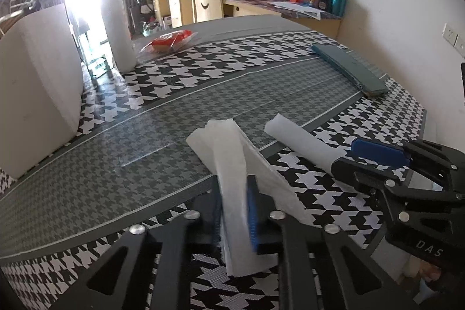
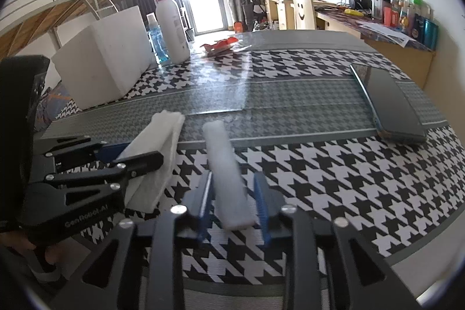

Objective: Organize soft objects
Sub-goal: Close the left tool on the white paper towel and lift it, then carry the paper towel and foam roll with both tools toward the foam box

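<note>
Left tongs (image 1: 235, 211) clamped tight on a folded white tissue (image 1: 232, 164); its far end lies on the houndstooth worktop (image 1: 174, 95), near end pinched between the blue pads. Right tongs (image 2: 232, 208) part-open around a rolled white foam strip (image 2: 223, 173): in the right wrist view there's a visible gap to the left pad, and contact with the right pad can't be told. The strip lies just right of the tissue, the two apart. Containers at the far left edge: white foam box (image 2: 101, 57), contents hidden; tall white spray bottle (image 2: 171, 25) beside it, opaque; a clear bottle (image 2: 157, 39) with blue liquid between them. Red plastic-wrapped pack (image 2: 221, 45) further back. Teal flat case (image 2: 389, 103) lies closed at the right.
</note>
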Available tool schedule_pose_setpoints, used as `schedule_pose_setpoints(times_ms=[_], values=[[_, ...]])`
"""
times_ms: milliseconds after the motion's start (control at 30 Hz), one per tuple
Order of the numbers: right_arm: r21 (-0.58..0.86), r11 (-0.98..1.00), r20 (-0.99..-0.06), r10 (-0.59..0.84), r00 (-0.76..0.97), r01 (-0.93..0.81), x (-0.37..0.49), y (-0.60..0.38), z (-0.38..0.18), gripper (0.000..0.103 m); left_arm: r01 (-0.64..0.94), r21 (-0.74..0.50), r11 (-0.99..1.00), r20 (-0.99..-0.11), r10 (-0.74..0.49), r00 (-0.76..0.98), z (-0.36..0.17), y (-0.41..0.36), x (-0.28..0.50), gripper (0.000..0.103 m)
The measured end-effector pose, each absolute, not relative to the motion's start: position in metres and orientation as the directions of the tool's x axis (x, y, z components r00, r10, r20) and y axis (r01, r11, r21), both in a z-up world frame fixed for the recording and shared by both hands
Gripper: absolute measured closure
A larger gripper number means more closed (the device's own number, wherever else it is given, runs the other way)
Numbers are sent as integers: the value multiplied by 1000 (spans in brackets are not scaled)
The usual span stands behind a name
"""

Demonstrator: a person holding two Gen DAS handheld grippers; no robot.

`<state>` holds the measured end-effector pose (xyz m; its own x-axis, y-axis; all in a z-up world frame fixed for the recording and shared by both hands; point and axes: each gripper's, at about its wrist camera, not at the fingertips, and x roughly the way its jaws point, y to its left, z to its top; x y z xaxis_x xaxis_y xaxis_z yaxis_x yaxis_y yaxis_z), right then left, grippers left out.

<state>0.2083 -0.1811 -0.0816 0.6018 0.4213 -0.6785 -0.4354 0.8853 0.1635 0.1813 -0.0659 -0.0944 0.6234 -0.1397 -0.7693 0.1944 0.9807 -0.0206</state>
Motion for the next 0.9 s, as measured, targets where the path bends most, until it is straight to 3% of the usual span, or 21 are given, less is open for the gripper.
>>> schedule_pose_setpoints(times_ms=[467, 600, 733, 900], values=[[116, 878, -700, 404, 589, -464, 211, -164, -85, 59, 196, -58, 979, -743, -174, 647, -81, -52, 166, 89], [64, 887, -712, 362, 602, -458, 210, -158, -85, 77, 193, -70, 979, -739, -181, 649, -80, -46, 163, 89], [38, 889, -719, 341, 606, -456, 207, -155, -82, 87, 189, -76, 979, -726, -185, 662, -74, -40, 158, 89], [64, 880, -693, 378, 614, -471, 202, -154, -72, 90, 169, -83, 982, -721, -176, 671, -70, -29, 155, 89]])
